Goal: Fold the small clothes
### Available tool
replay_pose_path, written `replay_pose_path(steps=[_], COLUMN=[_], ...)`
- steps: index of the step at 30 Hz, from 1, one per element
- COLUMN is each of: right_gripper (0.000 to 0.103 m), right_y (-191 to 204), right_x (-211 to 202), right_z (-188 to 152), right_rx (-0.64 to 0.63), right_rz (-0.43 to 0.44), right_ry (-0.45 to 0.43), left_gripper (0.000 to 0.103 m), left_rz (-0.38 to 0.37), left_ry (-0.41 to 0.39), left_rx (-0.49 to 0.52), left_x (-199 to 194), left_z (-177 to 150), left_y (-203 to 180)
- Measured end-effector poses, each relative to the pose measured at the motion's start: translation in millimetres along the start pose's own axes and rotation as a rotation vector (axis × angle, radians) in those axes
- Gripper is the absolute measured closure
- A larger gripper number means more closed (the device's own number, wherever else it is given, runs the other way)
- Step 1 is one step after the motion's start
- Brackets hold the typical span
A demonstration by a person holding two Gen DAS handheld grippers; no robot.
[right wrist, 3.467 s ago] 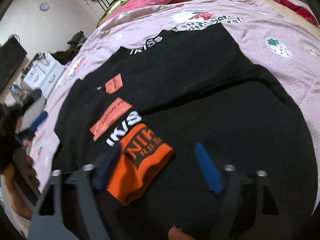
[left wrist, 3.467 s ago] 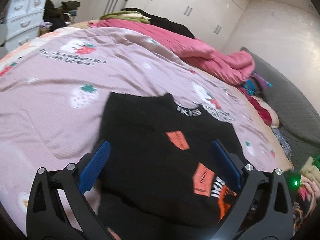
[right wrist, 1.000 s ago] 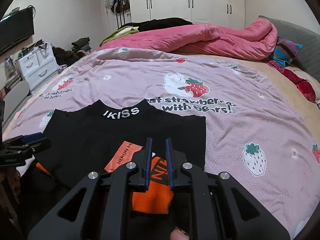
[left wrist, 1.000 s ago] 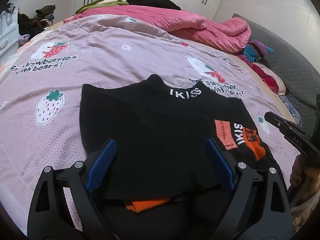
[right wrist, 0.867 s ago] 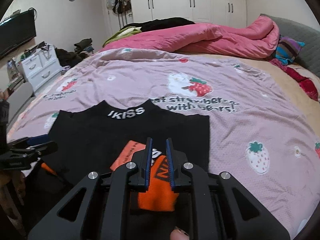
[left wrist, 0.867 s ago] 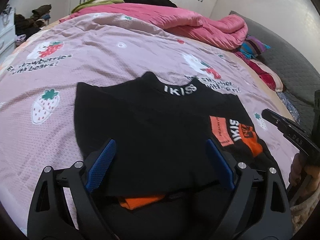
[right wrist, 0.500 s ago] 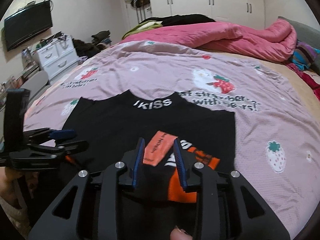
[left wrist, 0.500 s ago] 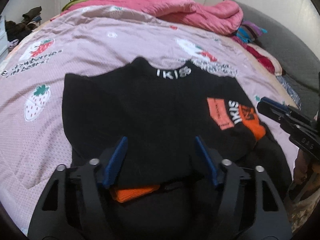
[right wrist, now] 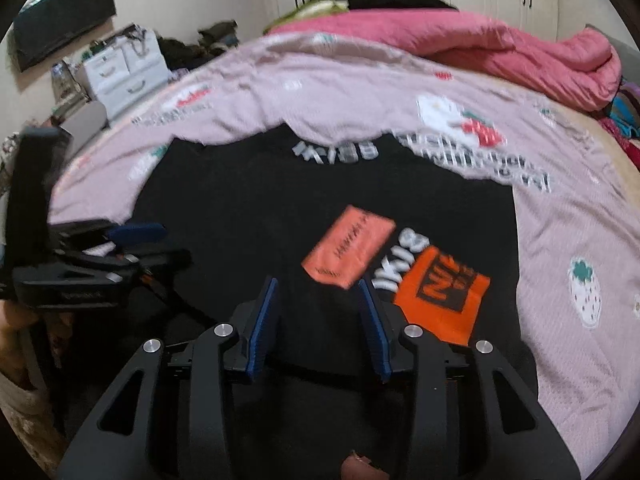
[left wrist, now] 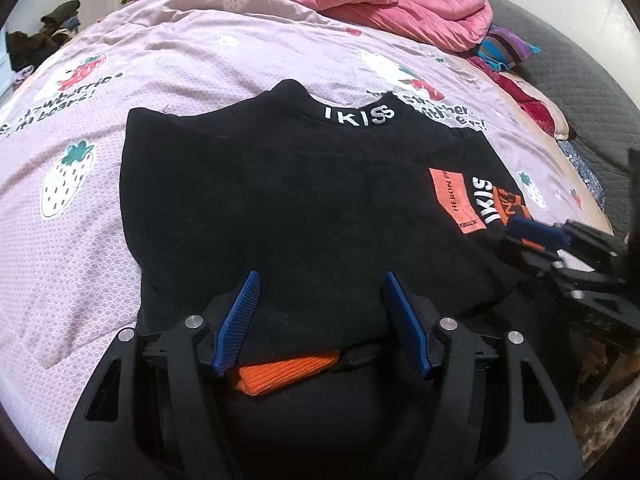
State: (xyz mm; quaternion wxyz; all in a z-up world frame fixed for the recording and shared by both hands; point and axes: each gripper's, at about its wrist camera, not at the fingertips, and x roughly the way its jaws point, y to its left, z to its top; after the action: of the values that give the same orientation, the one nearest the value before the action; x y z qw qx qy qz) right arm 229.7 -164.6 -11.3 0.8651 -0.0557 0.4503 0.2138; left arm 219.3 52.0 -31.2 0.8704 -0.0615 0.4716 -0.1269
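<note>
A black sweater [left wrist: 280, 200] with a white "IKISS" collar [left wrist: 360, 114] lies folded on the bed, both sleeves turned in. My left gripper [left wrist: 320, 320] hovers at its near fold edge, jaws partly apart over black fabric and an orange cuff [left wrist: 288, 368]; nothing is pinched. My right gripper [right wrist: 318, 320] is over the sweater [right wrist: 248, 220], its jaws opening, with only flat black fabric beneath. The other orange cuff [right wrist: 444, 296] and an orange label [right wrist: 348, 246] lie just right of it. Each gripper shows in the other's view: right gripper [left wrist: 536, 232], left gripper [right wrist: 136, 236].
The lilac strawberry-print bedsheet [left wrist: 200, 48] spreads all around the sweater. A pink duvet [left wrist: 400, 4] is bunched at the far side, with a grey padded surface [left wrist: 580, 80] on the right. White drawers [right wrist: 124, 68] and a wall television [right wrist: 64, 16] stand beyond the bed's left edge.
My left jaws have narrowed and sunk toward the sweater's near edge. The right jaws have gone from shut to apart, and that gripper has shifted left, leaving the orange cuff to its right.
</note>
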Motion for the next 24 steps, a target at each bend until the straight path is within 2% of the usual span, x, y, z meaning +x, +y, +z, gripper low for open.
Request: replay_pose_path(steps=[1, 2, 6, 10, 12, 16, 18, 24], right_gripper=[0.058, 0.051, 0.050, 0.045, 0.038, 0.032, 0.026, 0.023], right_y=[-3.4, -8.1, -21.1, -20.7, -19.9, -20.7, -21.4, -26.0], right_x=[3.4, 7.1, 8.2, -1.7, -6.3, -15.0, -17.7, -30.6], right_z=[-0.7, -2.0, -4.3, -2.9, -1.6, -0.7, 0.5, 2.4], right_rx=[0.013, 0.029, 0.082, 0.091, 0.093, 0.111, 0.118, 0.146], right_rz=[-0.020, -0.041, -0.007, 0.019, 0.023, 0.030, 0.029, 0.047], right_ry=[0.017, 0.033, 0.036, -0.001, -0.020, -0.052, -0.066, -0.116], left_gripper=[0.046, 0.046, 0.046, 0.046, 0.046, 0.046, 0.046, 0.045], left_rz=[-0.001, -0.002, 0.000, -0.001, -0.002, -0.005, -0.007, -0.019], left_ry=[0.000, 0.001, 0.003, 0.001, -0.001, -0.005, -0.007, -0.027], left_rx=[-0.001, -0.001, 0.009, 0.006, 0.003, 0.001, -0.001, -0.007], left_x=[0.4, 0.3, 0.5, -0.2, -0.7, -2.1, -3.5, -13.0], left_z=[0.3, 0.4, 0.8, 0.2, 0.0, -0.3, -0.8, -1.4], left_y=[-0.1, -0.1, -0.8, -0.9, -0.8, -1.3, -1.1, -3.0])
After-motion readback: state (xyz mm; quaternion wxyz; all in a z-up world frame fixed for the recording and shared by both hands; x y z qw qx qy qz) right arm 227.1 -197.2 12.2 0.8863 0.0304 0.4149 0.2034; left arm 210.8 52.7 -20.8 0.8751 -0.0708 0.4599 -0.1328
